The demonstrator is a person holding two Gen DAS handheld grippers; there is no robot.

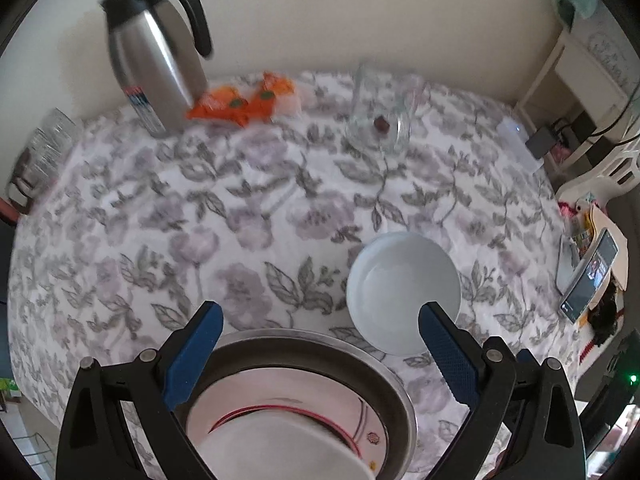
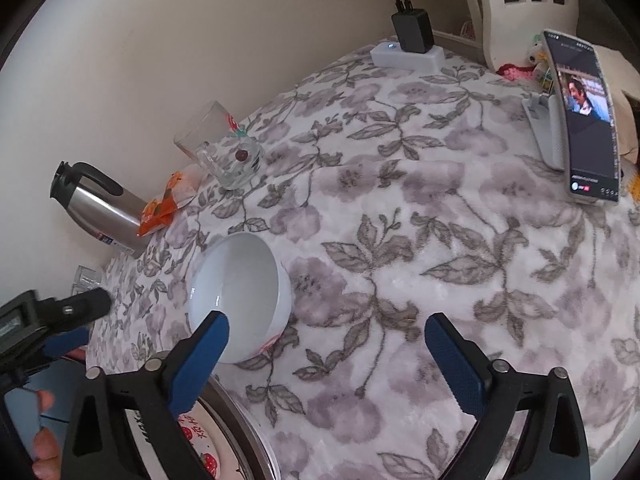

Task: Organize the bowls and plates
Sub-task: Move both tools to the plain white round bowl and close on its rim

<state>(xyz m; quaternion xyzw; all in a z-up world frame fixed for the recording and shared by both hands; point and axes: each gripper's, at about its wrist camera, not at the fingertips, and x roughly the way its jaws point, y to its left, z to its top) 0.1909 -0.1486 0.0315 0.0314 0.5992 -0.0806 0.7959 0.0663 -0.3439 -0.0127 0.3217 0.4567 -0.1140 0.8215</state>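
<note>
A white bowl stands upright on the flowered tablecloth; it also shows in the right wrist view. A steel plate lies at the near edge, with a patterned plate and a white dish stacked in it. Its rim shows in the right wrist view. My left gripper is open and empty above the stack, its right finger by the bowl. My right gripper is open and empty, its left finger in front of the bowl.
A steel thermos jug stands at the back left beside orange packets. A glass mug lies on its side. Glasses stand far left. A phone on a stand and a charger block stand at the right.
</note>
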